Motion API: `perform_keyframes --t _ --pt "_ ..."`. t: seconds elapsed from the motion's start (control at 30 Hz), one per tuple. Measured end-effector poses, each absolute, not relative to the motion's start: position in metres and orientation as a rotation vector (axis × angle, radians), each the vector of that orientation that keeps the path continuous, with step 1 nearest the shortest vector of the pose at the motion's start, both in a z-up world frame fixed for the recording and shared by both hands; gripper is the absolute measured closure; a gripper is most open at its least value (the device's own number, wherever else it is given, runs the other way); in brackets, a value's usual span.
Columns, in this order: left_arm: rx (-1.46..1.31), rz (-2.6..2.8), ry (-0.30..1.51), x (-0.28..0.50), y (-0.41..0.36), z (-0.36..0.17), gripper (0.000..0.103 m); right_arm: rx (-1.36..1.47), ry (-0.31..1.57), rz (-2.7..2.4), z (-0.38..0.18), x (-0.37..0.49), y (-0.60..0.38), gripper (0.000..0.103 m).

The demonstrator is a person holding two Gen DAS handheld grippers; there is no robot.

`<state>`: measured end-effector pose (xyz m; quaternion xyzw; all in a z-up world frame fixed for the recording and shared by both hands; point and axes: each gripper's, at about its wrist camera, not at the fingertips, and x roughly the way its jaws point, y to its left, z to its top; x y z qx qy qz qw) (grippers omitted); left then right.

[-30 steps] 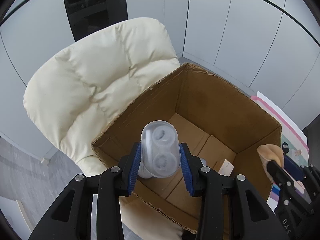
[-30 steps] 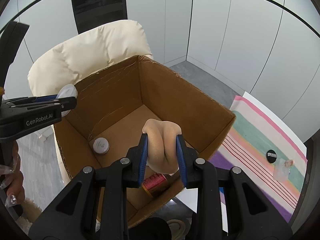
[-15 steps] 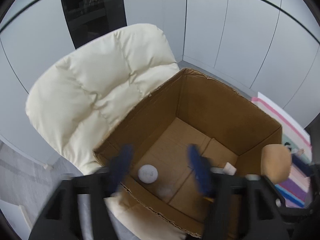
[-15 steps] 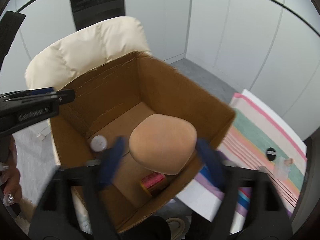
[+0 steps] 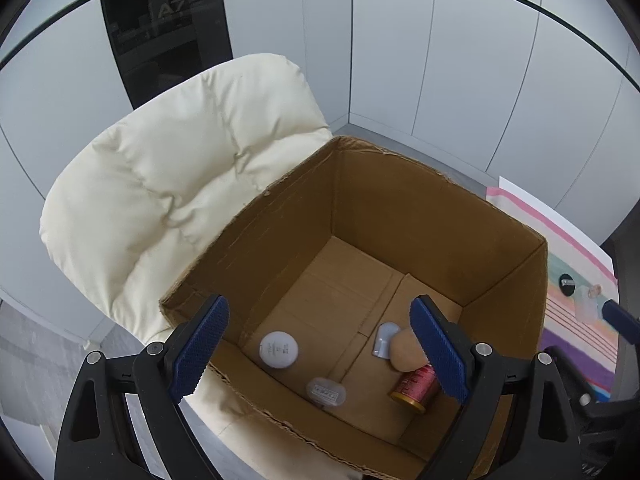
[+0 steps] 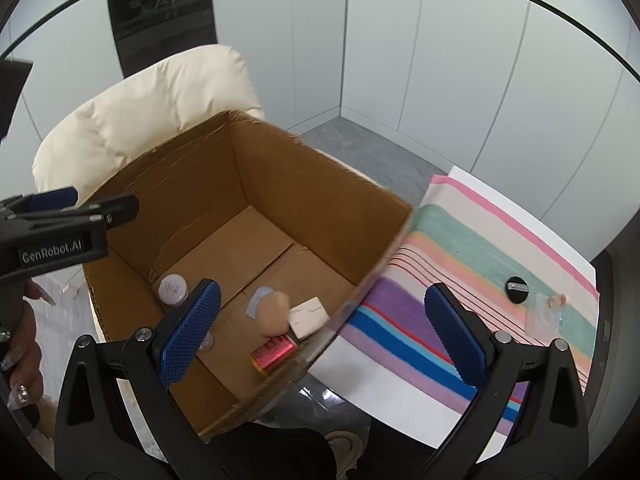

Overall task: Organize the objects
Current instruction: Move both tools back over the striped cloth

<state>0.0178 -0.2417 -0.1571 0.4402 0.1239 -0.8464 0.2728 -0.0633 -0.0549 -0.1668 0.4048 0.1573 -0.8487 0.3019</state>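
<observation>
An open cardboard box [image 5: 400,184] stands on a cream padded chair. On its floor lie a white round jar [image 5: 278,349], a clear lens case [image 5: 325,391], a tan sponge [image 5: 404,350], a red can [image 5: 414,386] and a pale blue piece [image 5: 385,338]. My left gripper [image 5: 319,308] hovers over the box's near rim, jaws opening, nothing between them. My right gripper [image 6: 322,292] stands open and empty above the box's right rim [image 6: 380,276]. Below it I see the sponge [image 6: 274,314], the can [image 6: 276,354], the jar [image 6: 173,288] and a white card box [image 6: 308,316].
The cream chair cushion [image 5: 180,184] rises behind and left of the box. A striped cloth [image 6: 460,264] lies to the right with a black round piece [image 6: 517,288] and a small clear packet [image 6: 550,308]. A hand [image 6: 20,360] holds the left gripper, whose fingers [image 6: 120,206] reach over the box.
Both grippers opened. The clear lens case dropped from the left one and the tan sponge from the right one; both now lie in the box. The right gripper shifted right toward the cloth.
</observation>
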Motion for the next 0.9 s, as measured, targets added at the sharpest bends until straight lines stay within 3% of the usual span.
perform_keyframes --t 0.4,0.9 --pt "1.212 -2.386 0.295 -0.020 -0.197 -0.156 0.010 1.110 0.341 -2.366 -0.163 -0.084 0.004 0.000" --pt "1.279 -2.595 0.183 -0.101 -0.067 -0.154 0.010 1.233 0.230 -2.561 -0.170 -0.115 0.136 0.000"
